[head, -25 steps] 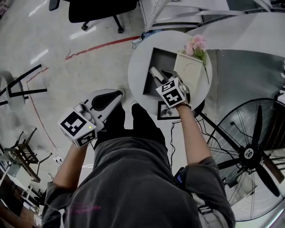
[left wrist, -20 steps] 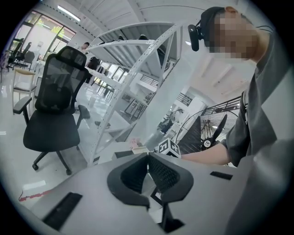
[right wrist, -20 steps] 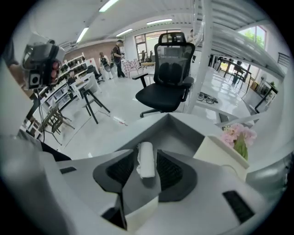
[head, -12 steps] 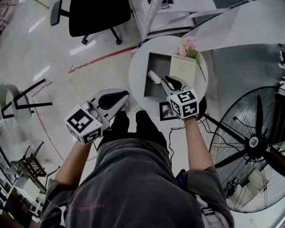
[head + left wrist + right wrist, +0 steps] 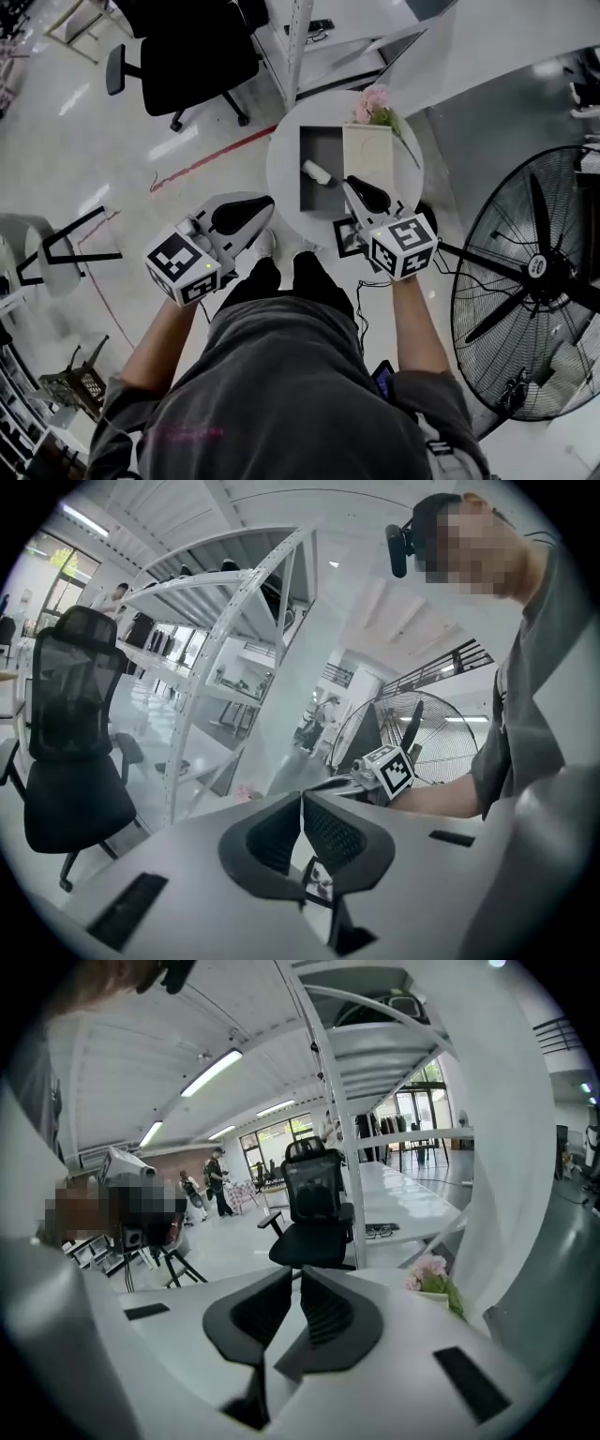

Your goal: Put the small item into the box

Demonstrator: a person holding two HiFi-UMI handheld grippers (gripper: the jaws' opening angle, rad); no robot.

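On the round white table (image 5: 281, 159) stands an open grey box (image 5: 321, 145) with a cream lid (image 5: 367, 150) lying beside it. The small white item (image 5: 316, 172) rests inside the box. My right gripper (image 5: 349, 182) hovers above the table's near edge, apart from the box. Its jaws have just been closing with nothing between them, and in the right gripper view (image 5: 298, 1272) the tips almost meet. My left gripper (image 5: 268, 201) is held left of the table over the floor, shut and empty, its tips together (image 5: 302, 799).
Pink flowers (image 5: 373, 101) lie at the table's far edge and show in the right gripper view (image 5: 429, 1274). A large floor fan (image 5: 534, 272) stands at the right, a black office chair (image 5: 187, 56) beyond the table, and a framed picture (image 5: 349, 234) on the floor beside the table.
The right gripper has lifted out of the box and drawn back toward me, leaving the small item inside. Its jaws went from wide to nearly closed. The left gripper rose a little.
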